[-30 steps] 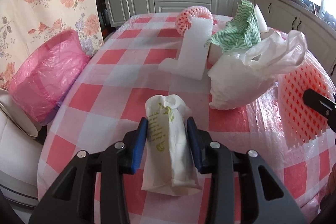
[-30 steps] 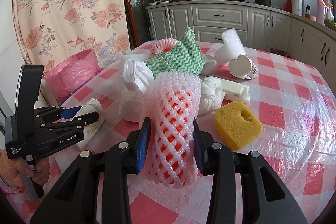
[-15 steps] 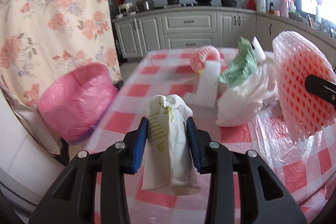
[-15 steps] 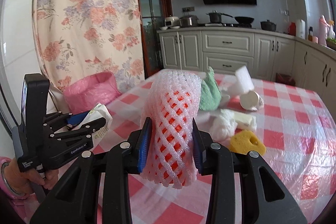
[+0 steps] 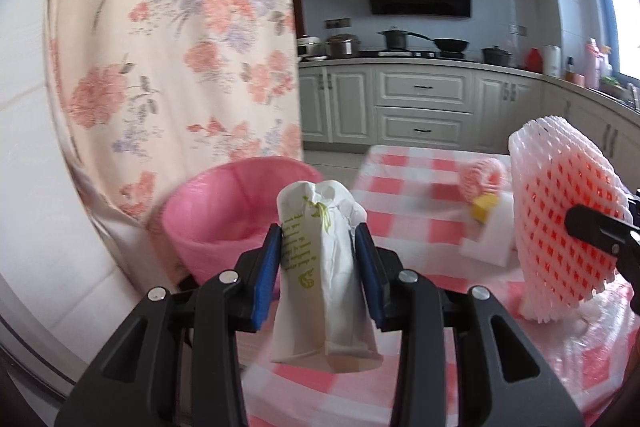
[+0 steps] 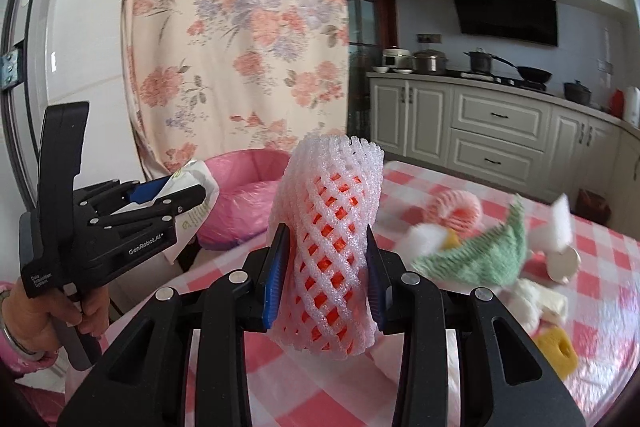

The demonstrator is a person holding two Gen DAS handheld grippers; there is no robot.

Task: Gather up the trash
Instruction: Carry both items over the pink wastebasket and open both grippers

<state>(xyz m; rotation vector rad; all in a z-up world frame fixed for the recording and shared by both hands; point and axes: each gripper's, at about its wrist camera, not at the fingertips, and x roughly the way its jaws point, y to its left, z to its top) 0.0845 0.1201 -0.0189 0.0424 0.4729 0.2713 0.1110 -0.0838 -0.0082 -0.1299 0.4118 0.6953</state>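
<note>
My left gripper [image 5: 318, 259] is shut on a crumpled white paper bag [image 5: 320, 279] with green print, held up in the air. Just beyond it stands a bin lined with a pink bag [image 5: 236, 211], beside the table's left edge. My right gripper [image 6: 326, 263] is shut on a white and orange foam fruit net [image 6: 328, 247], also lifted off the table. The same net [image 5: 560, 223] shows at the right of the left wrist view, and the left gripper [image 6: 176, 199] with its bag appears at the left of the right wrist view, in front of the pink bin [image 6: 248, 199].
A red and white checked table [image 6: 440, 387] carries more trash: a green cloth [image 6: 480, 255], a yellow sponge [image 6: 556, 351], a small pink foam net [image 6: 456, 211], white foam pieces [image 5: 492, 239]. A floral curtain [image 5: 180, 47] hangs left; kitchen cabinets [image 5: 420, 107] stand behind.
Both grippers rose off the table and swung left toward the pink bin, each keeping hold of its item. The pile of trash now sits further right and blurred.
</note>
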